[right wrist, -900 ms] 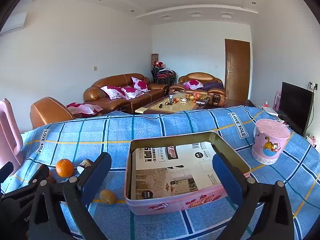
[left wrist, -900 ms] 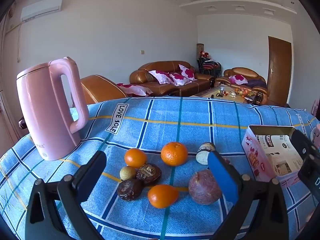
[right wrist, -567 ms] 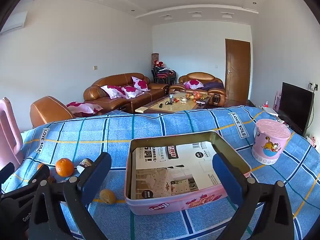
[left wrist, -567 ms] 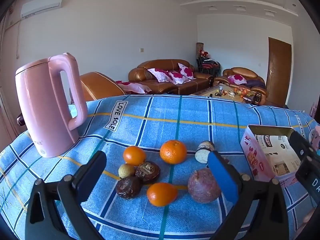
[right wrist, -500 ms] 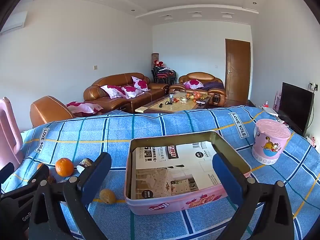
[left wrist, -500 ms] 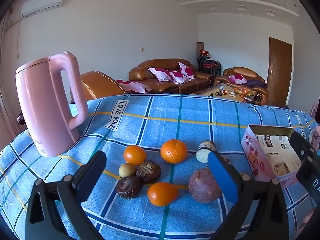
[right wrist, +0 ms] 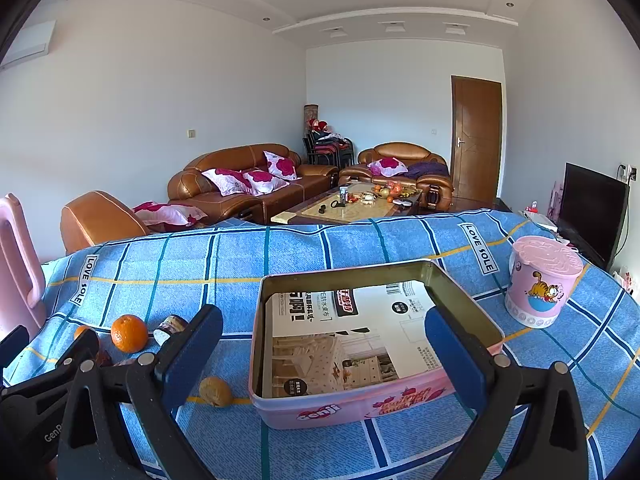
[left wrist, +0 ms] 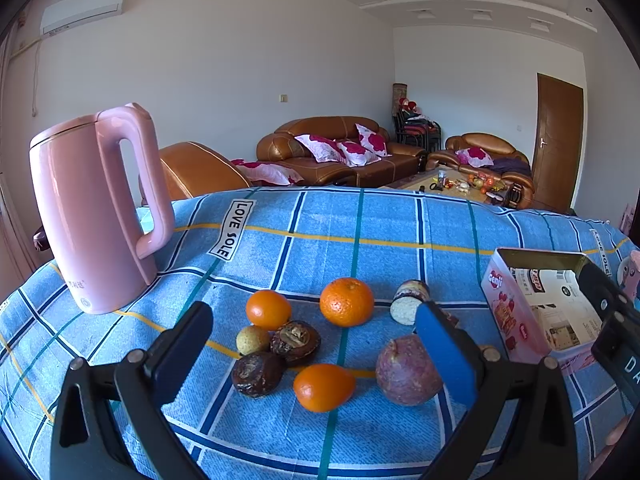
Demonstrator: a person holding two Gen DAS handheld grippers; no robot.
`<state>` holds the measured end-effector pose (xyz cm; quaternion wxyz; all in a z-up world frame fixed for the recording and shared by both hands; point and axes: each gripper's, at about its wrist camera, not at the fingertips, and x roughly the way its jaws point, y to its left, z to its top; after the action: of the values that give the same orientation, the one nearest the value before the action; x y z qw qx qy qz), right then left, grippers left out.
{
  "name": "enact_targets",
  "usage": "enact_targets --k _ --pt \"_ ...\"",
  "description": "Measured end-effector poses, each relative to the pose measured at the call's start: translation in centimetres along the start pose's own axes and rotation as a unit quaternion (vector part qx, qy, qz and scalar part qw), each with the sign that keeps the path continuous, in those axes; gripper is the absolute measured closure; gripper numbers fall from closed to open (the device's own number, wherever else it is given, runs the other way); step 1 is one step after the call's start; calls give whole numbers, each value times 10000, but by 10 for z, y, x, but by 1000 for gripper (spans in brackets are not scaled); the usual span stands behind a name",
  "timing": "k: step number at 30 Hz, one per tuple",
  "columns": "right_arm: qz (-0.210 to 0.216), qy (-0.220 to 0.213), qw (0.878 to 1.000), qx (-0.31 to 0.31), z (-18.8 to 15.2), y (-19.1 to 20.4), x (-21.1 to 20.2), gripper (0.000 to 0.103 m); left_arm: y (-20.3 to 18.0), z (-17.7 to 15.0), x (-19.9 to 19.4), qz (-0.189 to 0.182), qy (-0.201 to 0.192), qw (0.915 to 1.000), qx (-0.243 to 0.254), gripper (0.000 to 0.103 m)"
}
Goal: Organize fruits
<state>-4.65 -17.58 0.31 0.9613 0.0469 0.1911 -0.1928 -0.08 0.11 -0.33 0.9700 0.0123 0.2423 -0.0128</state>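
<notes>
In the left wrist view a cluster of fruit lies on the blue checked cloth: three oranges (left wrist: 346,301), two dark wrinkled fruits (left wrist: 295,342), a small yellow-green fruit (left wrist: 252,339), a purple fruit (left wrist: 405,369) and a cut dark fruit (left wrist: 408,306). My left gripper (left wrist: 312,354) is open, just before and above them. The pink tin (right wrist: 280,404), lined with printed paper, sits to the right. My right gripper (right wrist: 324,350) is open in front of the tin. A brown fruit (right wrist: 215,391) lies by the tin's left corner.
A tall pink kettle (left wrist: 94,208) stands at the left of the table. A pink lidded cup (right wrist: 540,280) stands at the right. The table's far edge drops to a living room with brown sofas (right wrist: 240,184).
The left wrist view has shifted slightly; the kettle and fruit sit a touch higher and nearer in frame. The right gripper has not visibly moved.
</notes>
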Motion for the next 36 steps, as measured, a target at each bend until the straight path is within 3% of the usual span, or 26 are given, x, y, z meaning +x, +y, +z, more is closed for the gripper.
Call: enact_targets --k 36 --pt "88 101 9999 -28 -1 1 3 1 1 -1 3 -6 124 9999 -48 0"
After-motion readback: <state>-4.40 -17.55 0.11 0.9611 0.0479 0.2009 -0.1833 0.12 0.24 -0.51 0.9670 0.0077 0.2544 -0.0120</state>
